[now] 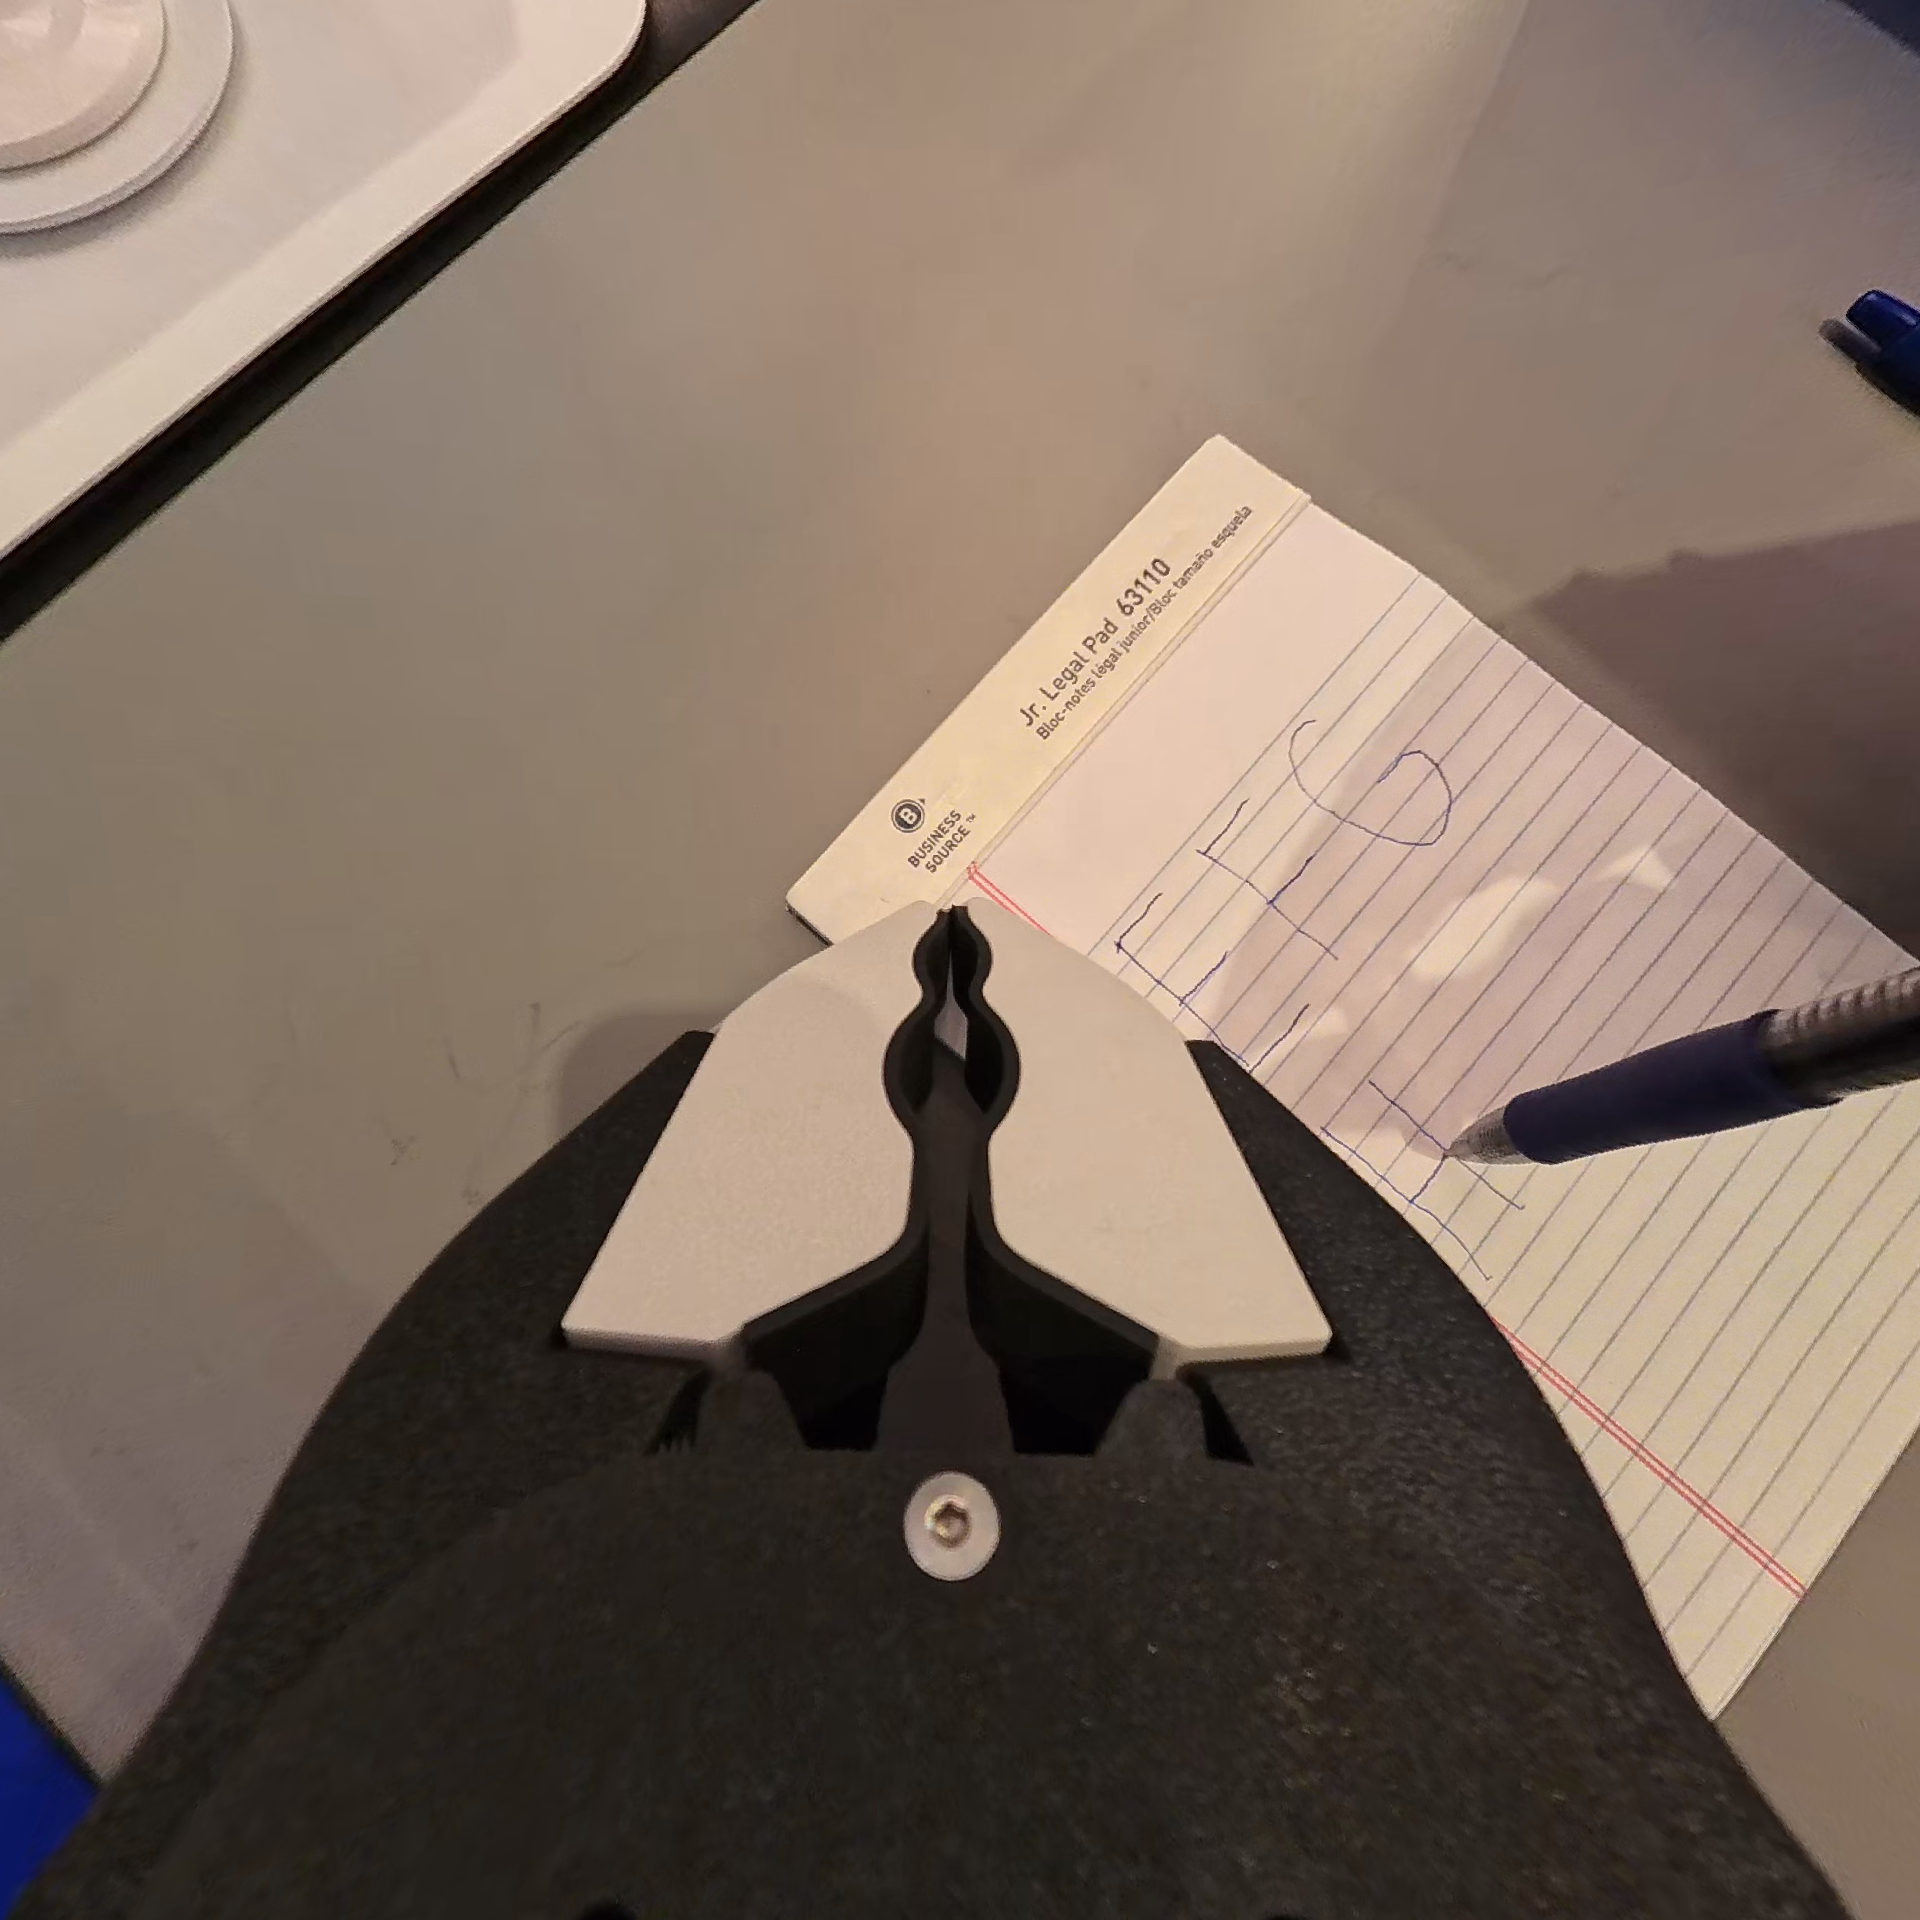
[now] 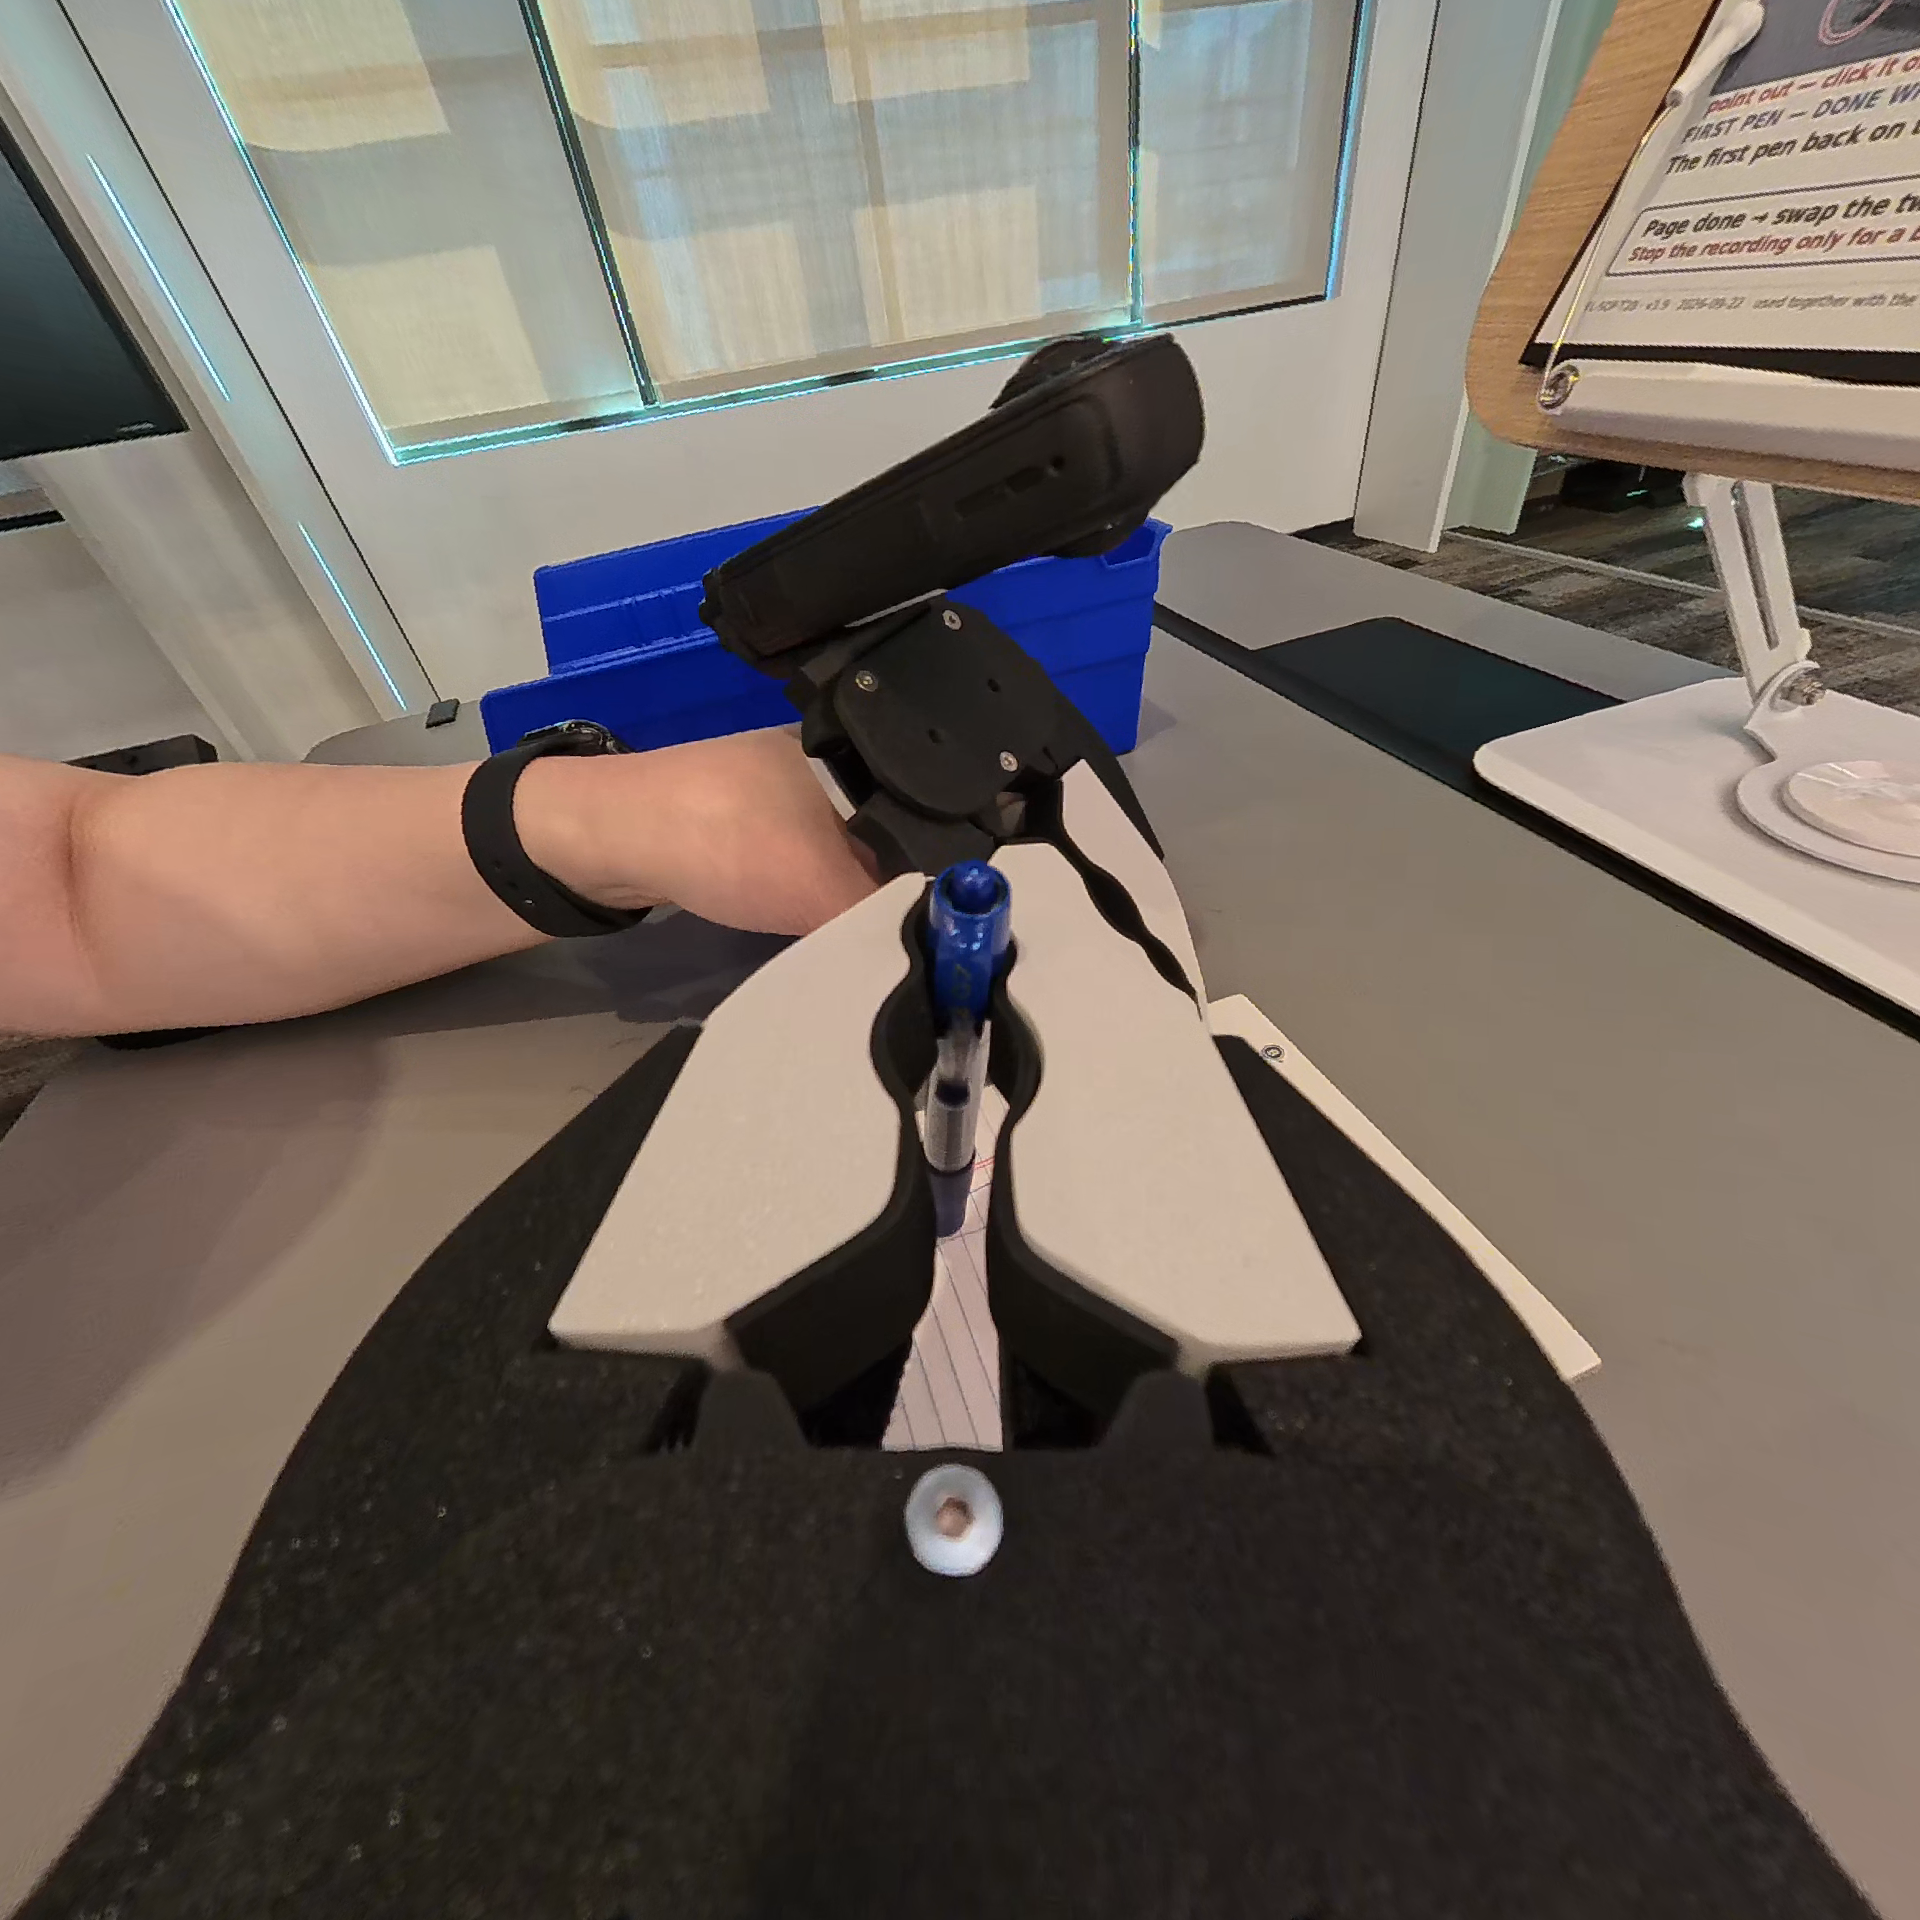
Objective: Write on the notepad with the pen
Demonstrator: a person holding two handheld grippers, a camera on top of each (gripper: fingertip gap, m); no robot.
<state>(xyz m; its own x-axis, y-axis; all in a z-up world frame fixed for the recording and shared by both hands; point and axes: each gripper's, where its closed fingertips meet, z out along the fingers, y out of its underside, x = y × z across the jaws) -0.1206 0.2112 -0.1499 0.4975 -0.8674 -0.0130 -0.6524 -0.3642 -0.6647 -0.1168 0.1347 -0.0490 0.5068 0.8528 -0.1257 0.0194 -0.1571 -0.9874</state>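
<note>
A white lined notepad (image 1: 1662, 1403) lies on the grey table (image 1: 520, 831), with several blue pen marks near its top. My left gripper (image 1: 956, 916) is shut and empty, its tips over the pad's top left corner. My right gripper (image 2: 968, 935) is shut on a blue pen (image 2: 966, 940) that points down between its fingers. In the left wrist view the pen (image 1: 1662, 1091) comes in from the right, its tip touching the paper beside the lowest mark. In the right wrist view the left gripper (image 2: 1184, 987) rests its tips on the pad (image 2: 1403, 1195).
A second blue pen (image 1: 1883, 338) lies on the table beyond the pad. A white stand base (image 1: 260, 156) sits at the far left; in the right wrist view the stand (image 2: 1714, 790) holds a sheet. A blue bin (image 2: 623, 644) stands behind the person's forearm (image 2: 260, 883). About 12 cm separates my left fingertips from my right.
</note>
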